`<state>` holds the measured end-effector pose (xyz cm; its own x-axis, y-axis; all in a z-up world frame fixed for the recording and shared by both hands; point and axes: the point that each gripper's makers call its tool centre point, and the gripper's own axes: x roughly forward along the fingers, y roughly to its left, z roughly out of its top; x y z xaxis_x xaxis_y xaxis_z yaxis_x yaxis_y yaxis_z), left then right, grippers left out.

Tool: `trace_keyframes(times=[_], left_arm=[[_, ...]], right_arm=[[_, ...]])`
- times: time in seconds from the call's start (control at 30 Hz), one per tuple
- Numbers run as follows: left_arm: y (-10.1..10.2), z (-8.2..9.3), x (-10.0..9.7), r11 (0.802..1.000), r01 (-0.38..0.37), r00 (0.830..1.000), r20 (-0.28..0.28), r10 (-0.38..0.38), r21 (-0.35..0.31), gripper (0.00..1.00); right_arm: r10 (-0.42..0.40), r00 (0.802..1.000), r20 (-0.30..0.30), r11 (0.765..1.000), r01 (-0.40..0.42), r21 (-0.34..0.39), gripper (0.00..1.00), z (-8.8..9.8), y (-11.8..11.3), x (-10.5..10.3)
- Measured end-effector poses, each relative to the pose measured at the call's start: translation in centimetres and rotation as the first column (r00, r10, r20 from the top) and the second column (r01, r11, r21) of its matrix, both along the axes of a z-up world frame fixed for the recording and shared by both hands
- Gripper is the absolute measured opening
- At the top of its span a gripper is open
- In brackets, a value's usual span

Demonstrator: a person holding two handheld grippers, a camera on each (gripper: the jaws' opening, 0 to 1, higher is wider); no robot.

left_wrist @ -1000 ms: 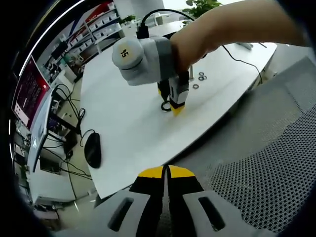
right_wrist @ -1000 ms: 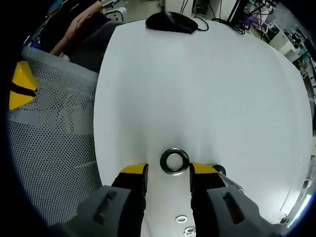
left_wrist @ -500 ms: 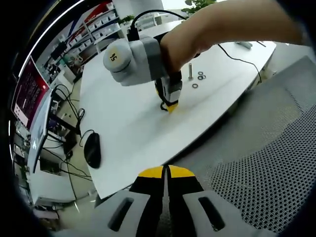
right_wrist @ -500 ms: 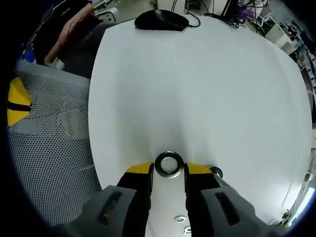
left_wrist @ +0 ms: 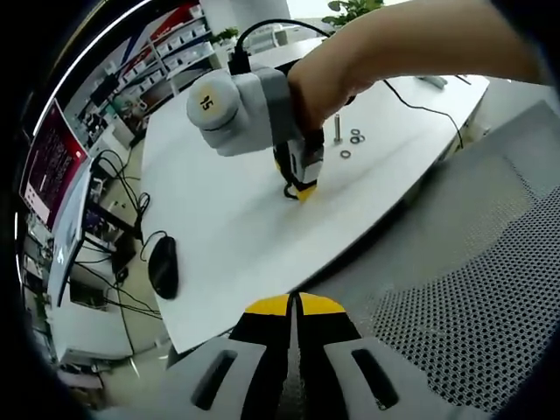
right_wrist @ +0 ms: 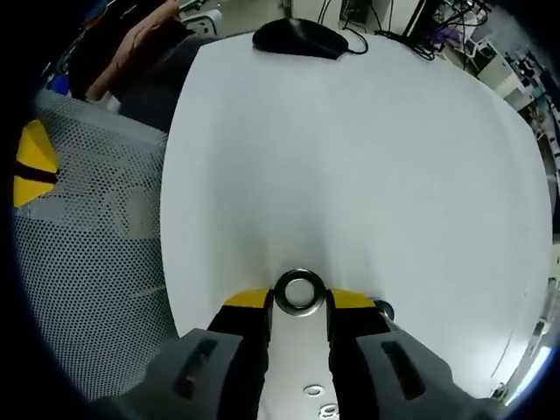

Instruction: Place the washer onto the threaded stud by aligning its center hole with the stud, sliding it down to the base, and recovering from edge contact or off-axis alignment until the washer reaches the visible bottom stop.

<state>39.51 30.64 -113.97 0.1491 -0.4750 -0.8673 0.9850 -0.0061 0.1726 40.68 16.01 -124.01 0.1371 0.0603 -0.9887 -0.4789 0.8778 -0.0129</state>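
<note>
A shiny round metal washer (right_wrist: 299, 292) sits pinched between the yellow tips of my right gripper (right_wrist: 299, 300), one tip against each side of its rim, low over the white tabletop (right_wrist: 367, 157). Whether the ring rests on the surface or hangs just above it cannot be told.

In the left gripper view, the same tool, my right gripper (left_wrist: 300, 188), points its yellow tips down at the table, its grey body held in my hand (left_wrist: 328, 83). Just beyond it stands the slim upright threaded metal stud (left_wrist: 338, 128), with several small spare metal washers (left_wrist: 353, 143) lying flat beside its foot, apart from the held ring. In the right gripper view, two of those spare washers (right_wrist: 317, 398) show between the jaw bodies, below the tips.

My left gripper (left_wrist: 294, 305) hangs back off the table edge, well apart from the work, its black-and-yellow tips pressed together on nothing, over a grey perforated mesh chair back (left_wrist: 455, 289).

Far ahead of my right gripper's tips, a black computer mouse (right_wrist: 300, 38) lies at the table's opposite edge, its cable trailing off. From the left gripper it appears to the left, the mouse (left_wrist: 164, 265) near the table's rim.
</note>
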Motion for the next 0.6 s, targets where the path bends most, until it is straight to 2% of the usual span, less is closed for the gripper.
trace_keyframes(times=[0.4,0.6], left_arm=[[-0.11,0.06,-0.11,1.000,0.008,1.000,0.000,-0.008,-0.005,0.00],[-0.14,0.02,-0.10,1.000,0.009,1.000,0.000,-0.009,-0.004,0.00]], right_arm=[[0.031,1.000,0.005,1.000,-0.031,0.003,0.27,-0.10,-0.10,0.13],[0.015,1.000,0.012,1.000,-0.015,0.002,0.27,-0.12,-0.11,0.22]])
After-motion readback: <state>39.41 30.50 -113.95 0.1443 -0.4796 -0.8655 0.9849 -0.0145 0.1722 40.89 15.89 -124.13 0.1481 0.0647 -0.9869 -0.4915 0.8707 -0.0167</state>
